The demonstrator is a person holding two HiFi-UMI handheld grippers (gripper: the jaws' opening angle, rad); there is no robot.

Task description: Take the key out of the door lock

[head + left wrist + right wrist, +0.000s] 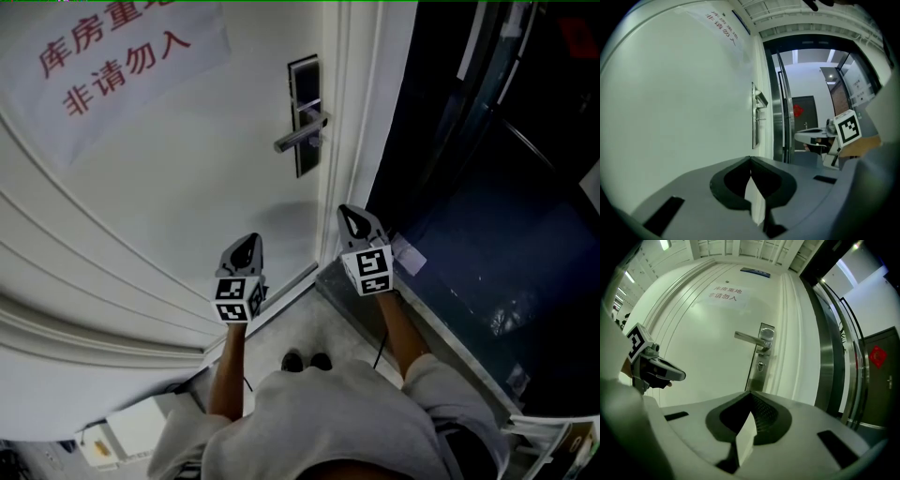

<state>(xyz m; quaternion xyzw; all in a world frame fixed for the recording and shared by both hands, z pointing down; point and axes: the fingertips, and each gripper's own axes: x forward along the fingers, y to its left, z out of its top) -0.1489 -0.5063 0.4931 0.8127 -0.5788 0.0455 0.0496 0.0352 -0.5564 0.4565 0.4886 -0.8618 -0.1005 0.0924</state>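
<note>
White door (187,197) with red-lettered notice (112,56) and lever handle (298,138); dark doorway (487,187) alongside.
Left gripper (249,242) and right gripper (352,214) clenched empty, apart from lock plate (305,112).

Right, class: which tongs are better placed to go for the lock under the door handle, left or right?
Right, probably. The right tongs face the lock under the handle nearly head-on; the left tongs point along the door, seeing its plate edge-on.

We see a white door (169,206) with a silver handle (302,137); at ten o'clock from it, a white sign (112,56) bears red characters. The grey left gripper (246,247) and right gripper (355,219) show black-and-white square patterns.
</note>
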